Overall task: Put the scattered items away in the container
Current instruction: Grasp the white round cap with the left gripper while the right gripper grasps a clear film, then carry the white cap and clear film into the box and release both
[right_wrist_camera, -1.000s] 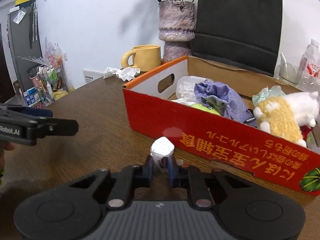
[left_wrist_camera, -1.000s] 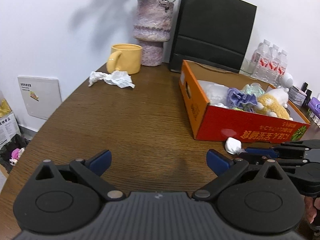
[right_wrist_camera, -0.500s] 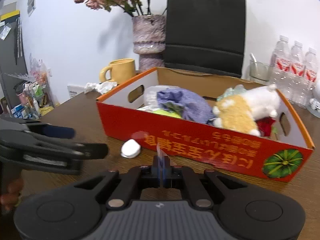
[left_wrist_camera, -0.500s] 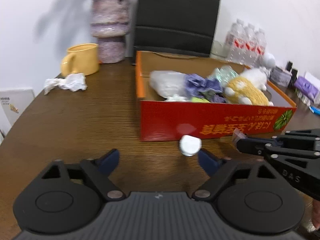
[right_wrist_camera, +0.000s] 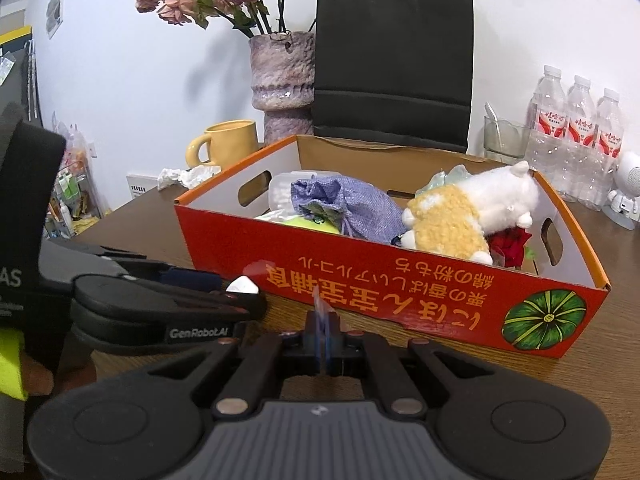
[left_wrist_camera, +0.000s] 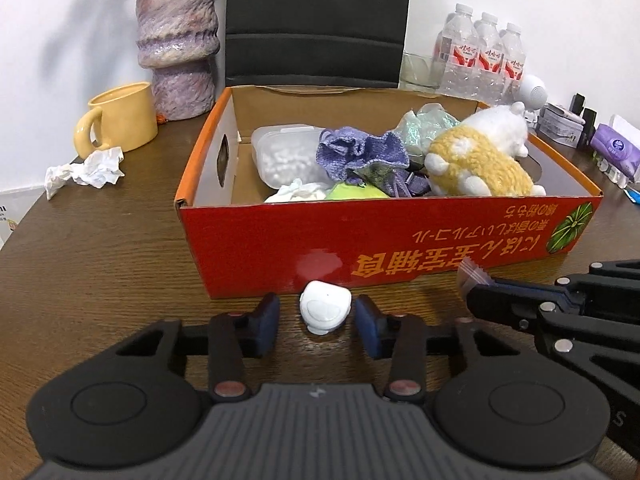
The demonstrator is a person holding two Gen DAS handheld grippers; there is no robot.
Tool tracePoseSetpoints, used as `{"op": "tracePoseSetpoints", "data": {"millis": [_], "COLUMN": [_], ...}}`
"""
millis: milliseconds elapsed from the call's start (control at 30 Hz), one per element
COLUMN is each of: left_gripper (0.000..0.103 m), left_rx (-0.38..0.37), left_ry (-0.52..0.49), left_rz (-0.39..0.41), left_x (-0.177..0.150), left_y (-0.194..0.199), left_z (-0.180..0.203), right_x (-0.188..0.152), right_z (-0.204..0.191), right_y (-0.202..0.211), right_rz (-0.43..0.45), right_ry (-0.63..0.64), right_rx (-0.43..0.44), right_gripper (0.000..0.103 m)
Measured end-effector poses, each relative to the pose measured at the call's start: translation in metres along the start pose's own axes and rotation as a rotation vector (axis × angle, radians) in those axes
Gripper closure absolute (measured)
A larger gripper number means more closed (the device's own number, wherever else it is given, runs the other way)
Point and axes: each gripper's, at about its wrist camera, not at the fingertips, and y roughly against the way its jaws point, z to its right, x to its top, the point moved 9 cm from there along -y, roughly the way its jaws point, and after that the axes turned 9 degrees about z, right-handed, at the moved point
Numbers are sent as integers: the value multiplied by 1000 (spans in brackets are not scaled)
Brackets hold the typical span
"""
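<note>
A crumpled tissue (left_wrist_camera: 86, 168) lies loose near the worktop's (left_wrist_camera: 100, 256) far left edge. Left gripper (left_wrist_camera: 316, 316): jaws closing around a small white case (left_wrist_camera: 325, 312) against the red box's (left_wrist_camera: 400, 248) front wall, not yet squeezing it. Right gripper (right_wrist_camera: 322, 330): jaws shut, pinching a thin clear plastic bag (right_wrist_camera: 320, 308), probably box-bound.

Office-like room: wooden counter (left_wrist_camera: 100, 248), pack of water bottles (left_wrist_camera: 480, 60), black paper bag (right_wrist_camera: 394, 60), vase (right_wrist_camera: 282, 76), wall socket (right_wrist_camera: 138, 189).
</note>
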Motion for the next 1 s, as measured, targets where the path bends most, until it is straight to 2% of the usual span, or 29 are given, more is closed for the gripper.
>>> {"op": "tracePoseSetpoints", "data": {"millis": [33, 200, 367, 467, 633, 800, 1000], "left_gripper": [75, 76, 76, 76, 76, 76, 76], "left_rx": [5, -16, -34, -57, -88, -70, -45], "left_ry": [-5, -16, -31, -40, -40, -42, 34], "left_rz": [2, 13, 69, 134, 238, 256, 159], "left_x": [0, -3, 5, 26, 87, 137, 152], "left_y": [1, 9, 39, 65, 92, 74, 15], "left_z": [1, 7, 11, 14, 15, 21, 16], "right_x": [0, 0, 6, 20, 72, 116, 129], "right_z": [0, 0, 2, 5, 20, 38, 61], "right_y": [1, 5, 22, 37, 53, 38, -15], "right_rz": [1, 6, 29, 65, 142, 153, 62], "right_ry": [2, 3, 21, 46, 82, 102, 62], "right_rx": [0, -5, -11, -18, -41, -72, -91], "right_gripper": [102, 102, 102, 102, 102, 102, 102]}}
